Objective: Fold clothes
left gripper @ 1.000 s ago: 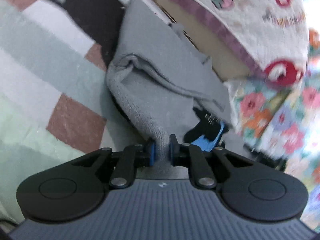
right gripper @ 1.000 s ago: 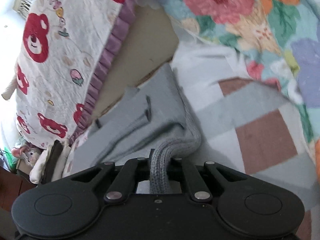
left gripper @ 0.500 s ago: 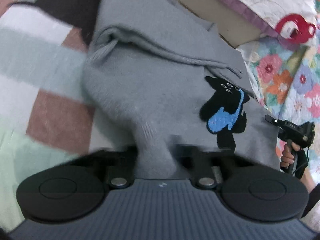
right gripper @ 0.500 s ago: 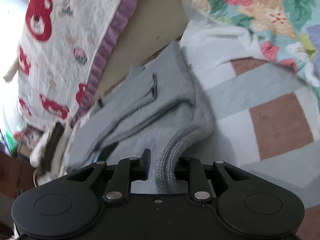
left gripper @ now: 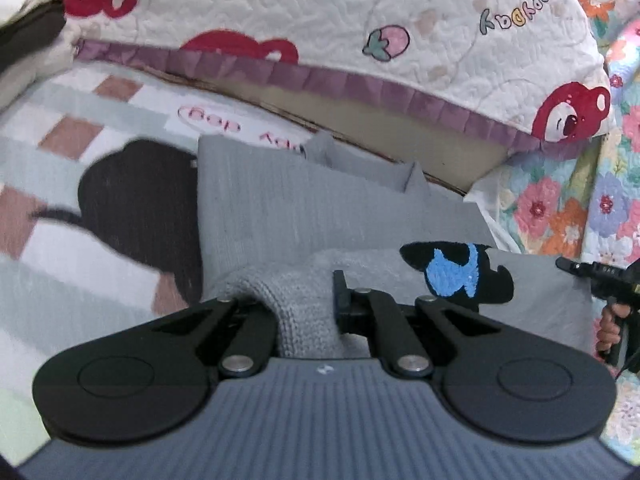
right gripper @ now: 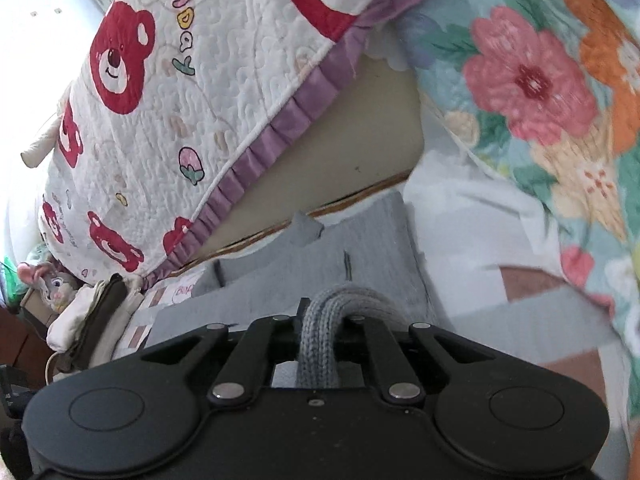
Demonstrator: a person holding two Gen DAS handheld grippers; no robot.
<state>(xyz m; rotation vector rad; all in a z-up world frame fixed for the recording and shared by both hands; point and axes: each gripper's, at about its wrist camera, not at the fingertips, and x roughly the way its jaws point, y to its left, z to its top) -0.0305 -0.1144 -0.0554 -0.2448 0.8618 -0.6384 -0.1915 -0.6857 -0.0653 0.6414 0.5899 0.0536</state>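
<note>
A grey knit sweater lies on a checked mat in front of a bed. Its lower part is doubled back, and a black and blue cat patch faces up on it. My left gripper is shut on the ribbed hem, which drapes over and hides the left finger. In the right wrist view the sweater stretches toward the bed base. My right gripper is shut on a thick roll of the ribbed hem. A hand holding the right gripper's handle shows at the left view's right edge.
A white quilt with red bears hangs over the bed just beyond the sweater. A floral blanket lies to the right. A dark animal shape is printed on the mat at the left. Folded clothes and a plush toy sit far left.
Both grippers have carried the hem toward the bed, and the sweater now lies flatter and doubled. Half a second ago the right jaws stood wider; now they pinch the hem again.
</note>
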